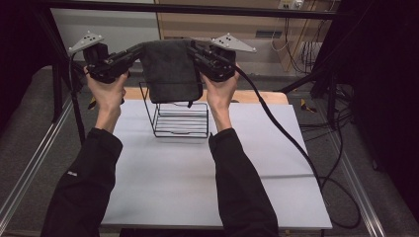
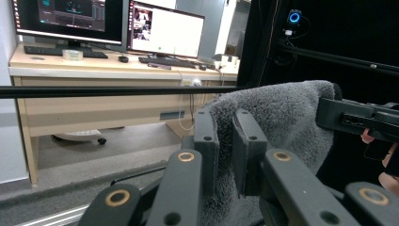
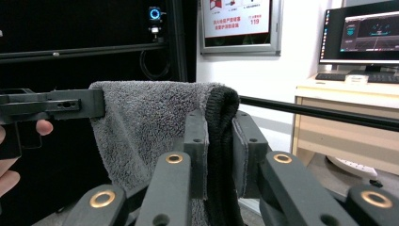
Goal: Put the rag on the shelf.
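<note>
Behind your white bench (image 1: 173, 187), monitors and cables. Your left hand-held gripper (image 1: 132, 51) and right hand-held gripper (image 1: 193, 51) each clamp a top corner of the grey towel (image 1: 169, 69), hanging over the wire rack (image 1: 180, 121), hiding its top.

The wall poster (image 3: 237, 23) reads "119" (other red lines seemingly too blurred).

The grey towel (image 1: 169, 69) hides the wire rack's (image 1: 180, 121) upper part.
</note>
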Available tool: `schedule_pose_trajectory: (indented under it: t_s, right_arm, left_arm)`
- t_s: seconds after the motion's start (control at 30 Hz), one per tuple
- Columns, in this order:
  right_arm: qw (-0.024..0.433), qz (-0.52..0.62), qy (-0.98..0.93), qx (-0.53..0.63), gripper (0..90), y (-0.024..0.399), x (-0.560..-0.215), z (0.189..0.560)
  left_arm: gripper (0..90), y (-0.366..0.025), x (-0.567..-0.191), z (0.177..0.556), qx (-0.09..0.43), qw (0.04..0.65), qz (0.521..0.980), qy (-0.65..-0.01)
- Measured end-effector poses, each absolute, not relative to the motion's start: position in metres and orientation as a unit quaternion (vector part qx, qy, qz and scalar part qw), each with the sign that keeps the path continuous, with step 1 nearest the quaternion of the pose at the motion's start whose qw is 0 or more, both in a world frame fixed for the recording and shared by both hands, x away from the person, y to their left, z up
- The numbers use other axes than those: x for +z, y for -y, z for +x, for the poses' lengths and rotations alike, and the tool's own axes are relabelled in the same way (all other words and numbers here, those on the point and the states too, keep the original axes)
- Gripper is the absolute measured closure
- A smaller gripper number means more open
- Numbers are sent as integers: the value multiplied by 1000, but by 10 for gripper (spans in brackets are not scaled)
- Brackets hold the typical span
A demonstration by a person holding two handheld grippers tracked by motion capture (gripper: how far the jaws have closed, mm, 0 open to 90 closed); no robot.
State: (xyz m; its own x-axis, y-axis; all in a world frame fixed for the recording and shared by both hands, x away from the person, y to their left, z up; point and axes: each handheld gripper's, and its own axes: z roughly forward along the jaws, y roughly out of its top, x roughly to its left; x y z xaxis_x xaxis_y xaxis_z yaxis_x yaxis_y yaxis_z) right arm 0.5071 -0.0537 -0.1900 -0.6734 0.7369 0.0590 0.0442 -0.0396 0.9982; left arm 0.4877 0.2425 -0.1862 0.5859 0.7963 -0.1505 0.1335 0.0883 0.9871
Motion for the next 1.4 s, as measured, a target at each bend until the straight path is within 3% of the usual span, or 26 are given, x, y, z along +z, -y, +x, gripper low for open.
schedule_pose_trajectory:
  t_s: [1.4]
  right_arm:
    - [226,270,-701,620,781,65,-220,485]
  left_arm:
    - [798,-247,-221,457,229,593,683,-359]
